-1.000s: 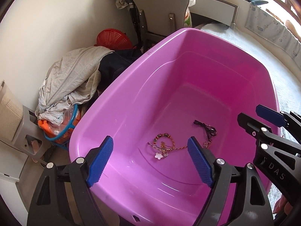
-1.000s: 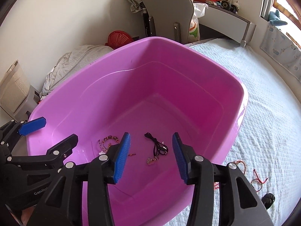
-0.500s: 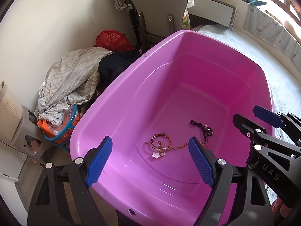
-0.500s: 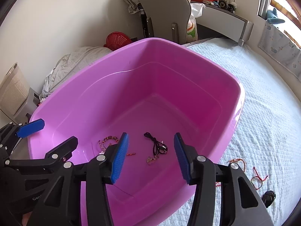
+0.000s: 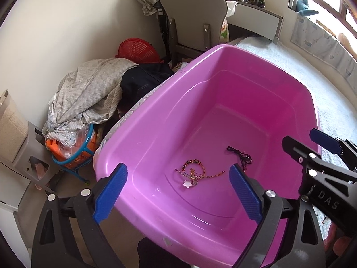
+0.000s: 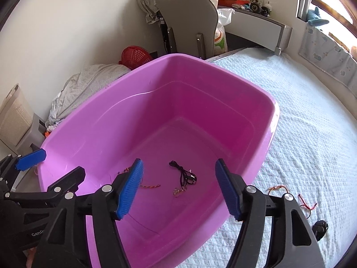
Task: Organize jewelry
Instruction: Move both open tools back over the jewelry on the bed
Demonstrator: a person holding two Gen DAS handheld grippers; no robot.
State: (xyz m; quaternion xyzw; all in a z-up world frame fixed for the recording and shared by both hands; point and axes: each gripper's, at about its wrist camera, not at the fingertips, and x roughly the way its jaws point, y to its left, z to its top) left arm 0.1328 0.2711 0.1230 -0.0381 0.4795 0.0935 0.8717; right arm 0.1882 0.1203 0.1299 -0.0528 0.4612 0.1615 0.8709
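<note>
Nearest, left gripper [image 5: 178,192] and right gripper [image 6: 178,186]: jaws widening, nothing between them. Beyond, inside the magenta plastic tub [image 6: 275,111]: one beaded bracelet with white flower charm [image 5: 193,174], one black cord necklace [image 6: 184,175]. Two red string bracelets [image 6: 277,188] remained on the white quilted bed [image 6: 312,122]; best pinched singly, low.

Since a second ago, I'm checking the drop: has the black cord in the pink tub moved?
No. The black cord lies at the same spot on the pink tub floor, beside the braided bracelet.
</note>
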